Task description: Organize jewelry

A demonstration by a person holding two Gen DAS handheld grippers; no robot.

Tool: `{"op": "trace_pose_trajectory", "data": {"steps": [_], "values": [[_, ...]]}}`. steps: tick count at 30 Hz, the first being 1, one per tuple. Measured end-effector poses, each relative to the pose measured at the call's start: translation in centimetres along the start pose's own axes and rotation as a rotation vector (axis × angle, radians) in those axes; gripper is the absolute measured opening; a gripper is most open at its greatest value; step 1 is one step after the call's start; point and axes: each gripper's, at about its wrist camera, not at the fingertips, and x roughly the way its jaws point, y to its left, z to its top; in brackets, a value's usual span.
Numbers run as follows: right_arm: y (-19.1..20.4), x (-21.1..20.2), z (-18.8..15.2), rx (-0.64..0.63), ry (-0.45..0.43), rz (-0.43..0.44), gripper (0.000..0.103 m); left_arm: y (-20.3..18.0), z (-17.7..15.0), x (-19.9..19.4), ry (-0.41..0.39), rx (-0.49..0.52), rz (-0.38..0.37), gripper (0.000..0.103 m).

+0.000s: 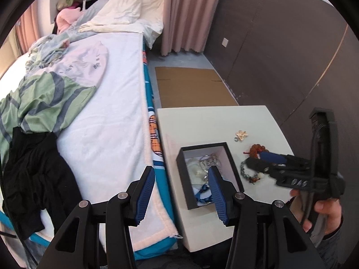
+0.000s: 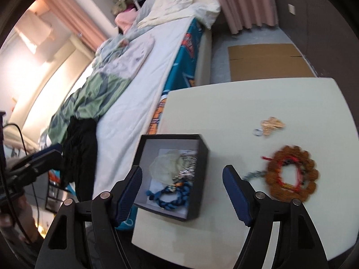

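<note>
Nearest the lens in the left wrist view, my left gripper [image 1: 181, 192] stands with its jaws spread wide and nothing between them; its right pad overlaps the near edge of the black box [image 1: 182, 180] in the picture, though I cannot tell whether it touches it. In the right wrist view, my right gripper [image 2: 181, 192] is likewise spread and empty, hovering over the white table [image 2: 246, 103] between the box and the loose pieces.

Left to right, right wrist view: the bed [image 2: 139, 103] lies beside the table. The black box [image 2: 203, 179] sits at the table's left edge, lid off. Inside it are a pale translucent piece [image 2: 166, 163], a silver chain [image 2: 189, 163] and a blue braided bracelet [image 2: 170, 196]; I judge these three already sorted. Right of the box, on the bare tabletop, lie a grey chain [image 2: 253, 174], partly under a brown bead bracelet [image 2: 291, 174] with red cord. Farther back lie a small silver ring [image 2: 258, 131] and a gold flower-shaped piece [image 2: 272, 123], just beside each other. These are blurred, so finer detail is uncertain.

By my judgement, the task is near its midpoint: three items stored, four left outside. The bead bracelet and grey chain lie closest to the right gripper and look like the next candidates.
</note>
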Motion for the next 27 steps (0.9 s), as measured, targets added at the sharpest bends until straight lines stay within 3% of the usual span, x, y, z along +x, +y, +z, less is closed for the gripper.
{"op": "trace_pose_trajectory", "data": {"steps": [13, 22, 27], "values": [[-8.9, -5.3, -1.6, 0.128, -0.030, -0.098, 0.074, -7.5, 1.2, 3.1, 0.036, 0.133, -0.043, 0.051], [-13.5, -7.9, -2.9, 0.200, -0.057, -0.124, 0.074, -13.2, 1.6, 7.4, 0.120, 0.214, -0.080, 0.051], [-15.3, -8.7, -3.2, 0.231, -0.065, -0.129, 0.074, -15.5, 1.9, 10.0, 0.168, 0.237, -0.082, 0.039]]}}
